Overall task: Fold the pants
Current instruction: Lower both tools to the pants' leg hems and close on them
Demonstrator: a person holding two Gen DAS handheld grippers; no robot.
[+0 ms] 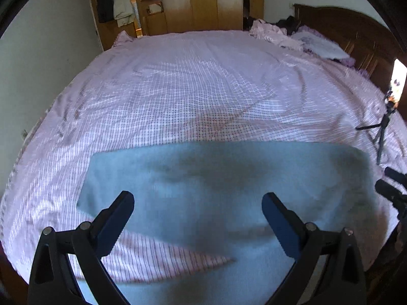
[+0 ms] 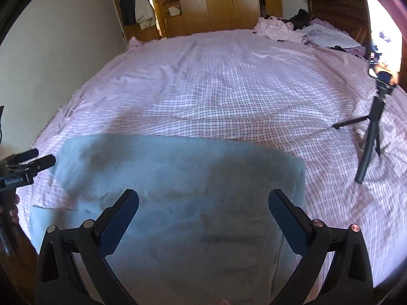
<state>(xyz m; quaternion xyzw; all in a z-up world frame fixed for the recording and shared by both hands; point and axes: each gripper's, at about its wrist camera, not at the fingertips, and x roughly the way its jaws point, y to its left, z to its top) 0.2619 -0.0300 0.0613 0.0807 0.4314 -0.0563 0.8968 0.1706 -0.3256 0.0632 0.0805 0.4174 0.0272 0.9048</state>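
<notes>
At the near edge of the bed (image 1: pixel 203 81): light-blue pants (image 1: pixel 229 178), flat. Left tongs (image 1: pixel 198 203) and right tongs (image 2: pixel 203 200) wide, empty. We judge a fold pending; next, we grip an edge.

Light blue pants (image 1: pixel 229 178) folded on bed

Daylight floods in from the right, where a blown-out white patch (image 2: pixel 384 33) glares beside the headboard. The checked bedsheet (image 1: pixel 193 89) is brightly lit, its grid bending hard toward the black fisheye rim. A soft dark shadow sits across the blue pants (image 1: pixel 229 178), which look smeared, perhaps from motion blur. Both views are soft overall; the wardrobe (image 2: pixel 223 2) at the back is washed out and hazy.
</notes>
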